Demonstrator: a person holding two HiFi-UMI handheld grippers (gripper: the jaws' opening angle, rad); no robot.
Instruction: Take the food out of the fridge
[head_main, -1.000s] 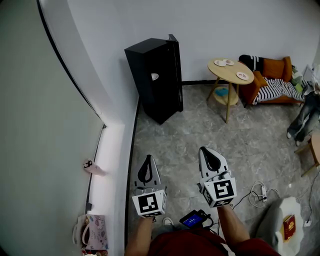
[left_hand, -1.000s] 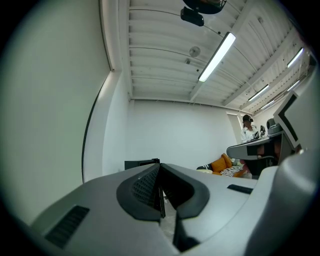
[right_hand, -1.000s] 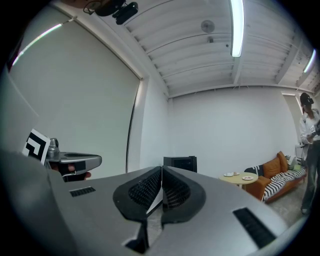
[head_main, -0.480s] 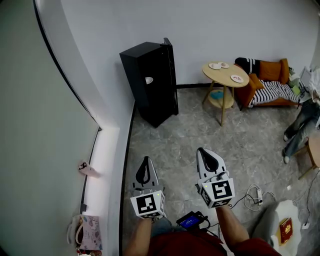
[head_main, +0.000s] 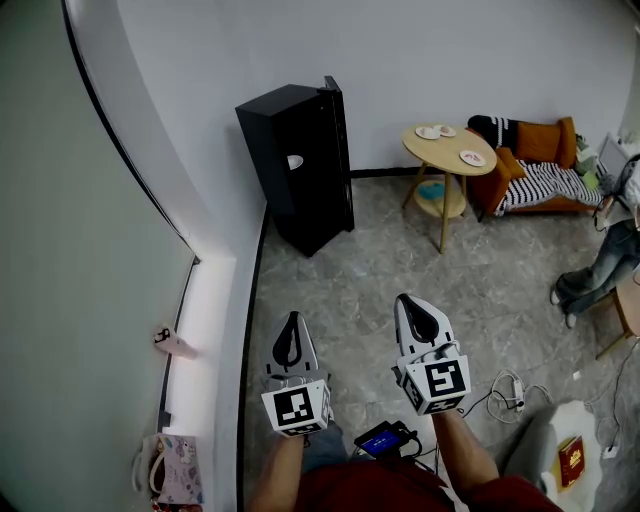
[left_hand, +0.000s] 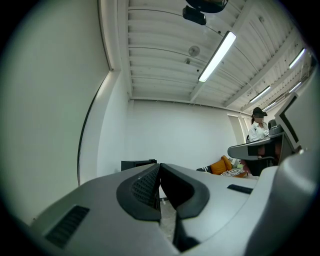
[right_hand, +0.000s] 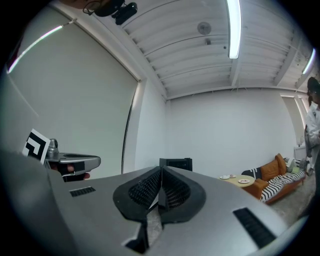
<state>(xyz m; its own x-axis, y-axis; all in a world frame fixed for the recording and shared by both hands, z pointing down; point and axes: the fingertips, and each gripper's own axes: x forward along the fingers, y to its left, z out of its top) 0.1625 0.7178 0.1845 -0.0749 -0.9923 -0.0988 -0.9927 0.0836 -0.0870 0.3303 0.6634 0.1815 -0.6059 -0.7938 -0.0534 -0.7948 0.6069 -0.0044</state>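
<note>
The black fridge (head_main: 300, 160) stands against the far wall with its door closed; no food shows. It also appears far off beyond the jaws as the fridge (left_hand: 137, 164) in the left gripper view and the fridge (right_hand: 176, 163) in the right gripper view. My left gripper (head_main: 291, 318) and right gripper (head_main: 410, 300) are held side by side, level, over the grey floor, well short of the fridge. Both are shut with nothing between the jaws, as the left gripper (left_hand: 159, 167) and right gripper (right_hand: 161, 170) show close up.
A round wooden table (head_main: 450, 150) with small plates stands right of the fridge, an orange sofa (head_main: 545, 165) behind it. A seated person's legs (head_main: 595, 265) are at the right edge. Cables (head_main: 510, 385) lie on the floor. A white ledge (head_main: 205, 330) runs along the left wall.
Both grippers have been carried a little forward across the floor, still shut and empty. The view has swung slightly, and the person's legs at the right have shifted.
</note>
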